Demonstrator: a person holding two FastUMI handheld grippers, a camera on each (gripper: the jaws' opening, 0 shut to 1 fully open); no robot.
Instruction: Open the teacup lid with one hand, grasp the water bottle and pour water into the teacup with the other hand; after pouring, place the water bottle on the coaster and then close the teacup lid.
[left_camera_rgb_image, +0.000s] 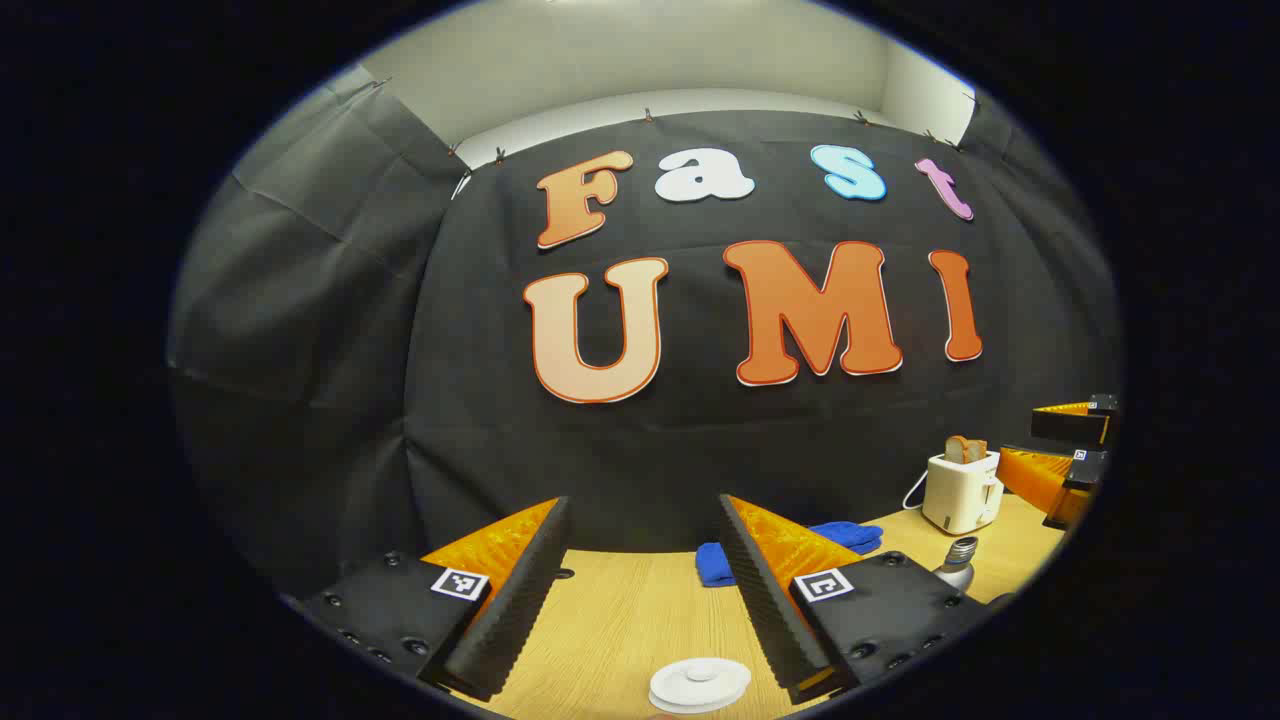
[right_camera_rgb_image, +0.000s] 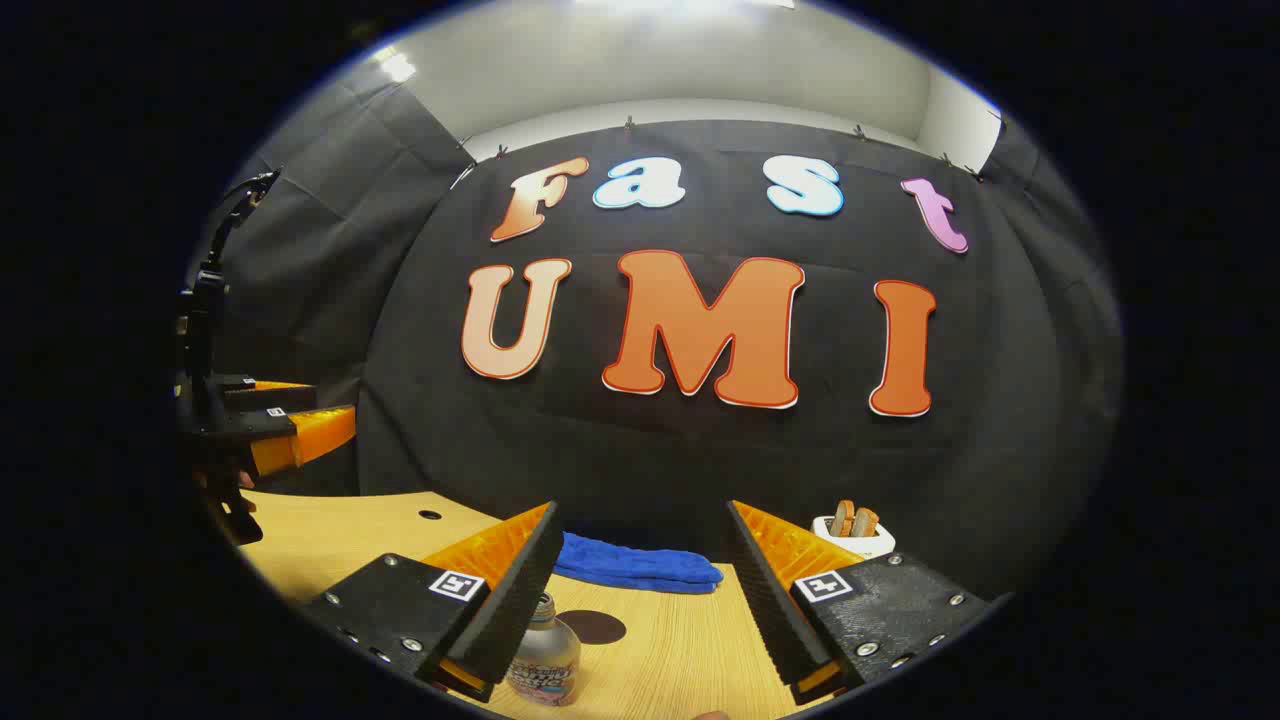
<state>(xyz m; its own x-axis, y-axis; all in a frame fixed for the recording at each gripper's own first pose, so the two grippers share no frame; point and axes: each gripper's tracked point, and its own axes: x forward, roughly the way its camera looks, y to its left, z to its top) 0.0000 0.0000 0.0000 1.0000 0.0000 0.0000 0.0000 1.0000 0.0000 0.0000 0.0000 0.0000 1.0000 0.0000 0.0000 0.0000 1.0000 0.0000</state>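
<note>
A white round teacup lid (left_camera_rgb_image: 700, 683) with a knob lies low between my left gripper's fingers; the cup beneath it is cut off from sight. My left gripper (left_camera_rgb_image: 642, 500) is open above it, holding nothing. The water bottle (right_camera_rgb_image: 545, 655), clear with a metal cap, stands upright just inside the left finger of my right gripper (right_camera_rgb_image: 641, 505), which is open and not touching it. A dark round coaster (right_camera_rgb_image: 592, 627) lies on the table just behind the bottle. The bottle's top (left_camera_rgb_image: 958, 560) also shows in the left gripper view, right of the right finger.
A blue cloth (right_camera_rgb_image: 640, 565) lies at the back of the wooden table (right_camera_rgb_image: 690, 650). A white toaster (left_camera_rgb_image: 962, 490) with bread stands at the back right. The right gripper (left_camera_rgb_image: 1020, 435) hovers at the far right, the left gripper (right_camera_rgb_image: 330, 400) at the far left.
</note>
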